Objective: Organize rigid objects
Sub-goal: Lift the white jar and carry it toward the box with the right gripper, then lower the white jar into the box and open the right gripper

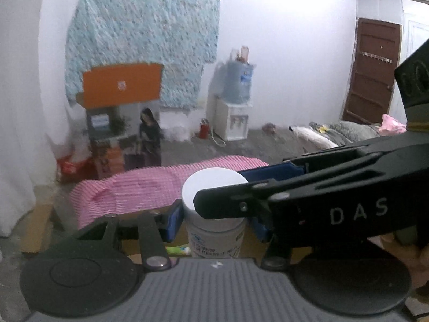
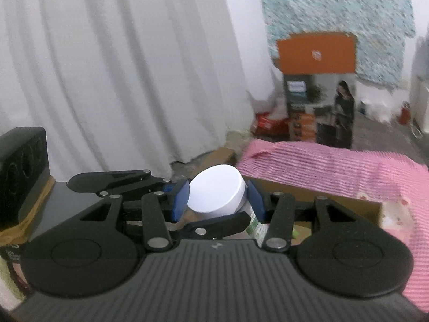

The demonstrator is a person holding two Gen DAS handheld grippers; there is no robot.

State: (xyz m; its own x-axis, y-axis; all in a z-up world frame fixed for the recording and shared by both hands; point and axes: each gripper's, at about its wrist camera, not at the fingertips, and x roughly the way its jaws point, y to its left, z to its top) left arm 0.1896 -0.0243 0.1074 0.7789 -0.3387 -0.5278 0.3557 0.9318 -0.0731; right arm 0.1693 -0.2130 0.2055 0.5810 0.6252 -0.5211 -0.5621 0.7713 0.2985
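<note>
Both tongs clamped one white-lidded jar (image 2: 218, 196): left gripper (image 1: 214, 214) and right gripper (image 2: 218, 201) pressed blue pads against it above the pink striped cloth (image 2: 321, 166).

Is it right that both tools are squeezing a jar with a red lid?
Not quite: the lid is white, as the right wrist view shows. Both tools, left and right, do squeeze the jar.
</note>
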